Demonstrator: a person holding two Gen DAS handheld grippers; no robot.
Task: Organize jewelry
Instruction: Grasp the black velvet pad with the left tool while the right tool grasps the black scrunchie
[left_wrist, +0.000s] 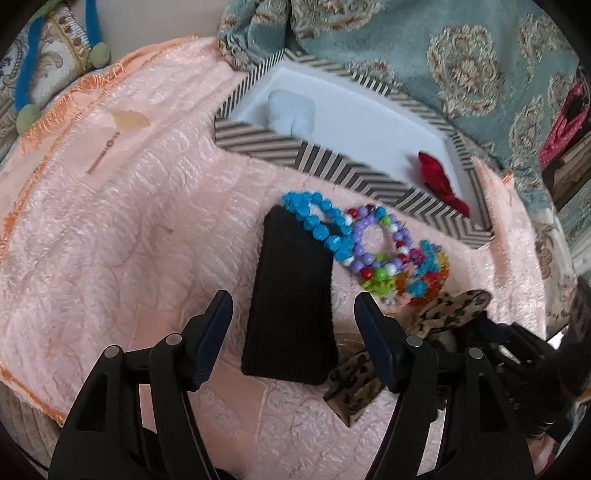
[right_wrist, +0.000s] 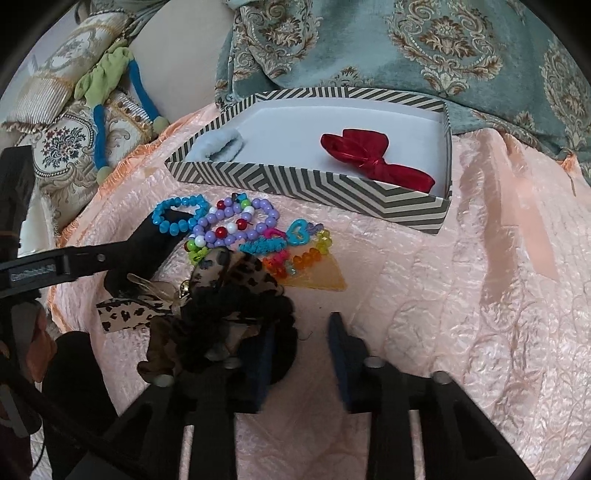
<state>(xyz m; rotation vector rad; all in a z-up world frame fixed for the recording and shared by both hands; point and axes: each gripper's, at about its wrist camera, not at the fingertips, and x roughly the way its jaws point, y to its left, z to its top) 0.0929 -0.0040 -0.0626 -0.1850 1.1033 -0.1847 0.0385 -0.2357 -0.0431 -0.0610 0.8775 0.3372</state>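
A pink fluffy blanket (right_wrist: 461, 295) was spread out, and a striped box (right_wrist: 306, 184) with a white inside was set on it, near a blue-green patterned cloth (right_wrist: 369, 48). Inside the box, a red bow (right_wrist: 369, 155) was seen by the right end, and a pale blue fuzzy hair tie (right_wrist: 218, 146) was tucked in the left corner. Just in front of the box, a bunch of bead things was laid on the blanket: a blue bead bracelet (left_wrist: 325, 225), a purple bead bracelet (left_wrist: 373, 236) touching it, and a pile of bright mixed beads (left_wrist: 410, 277) beside that. A flat black fuzzy band (left_wrist: 291, 310) was laid next to the blue bracelet, with its far end under the beads. The left gripper (left_wrist: 293, 325) was held above the black band with its jaws spread wide, one finger on each side, and nothing was being squeezed. A leopard spotted bow (right_wrist: 236, 269) and a black fluffy hair tie (right_wrist: 236, 310) were piled close to the right gripper (right_wrist: 301, 354). The right gripper's jaws were seen partly closed, with bare pink blanket showing in the gap between them; its left finger was right against the black fluffy tie, but whether the tie was pinched could not be told. An orange see-through piece (right_wrist: 325, 277) was lying beside the beads.
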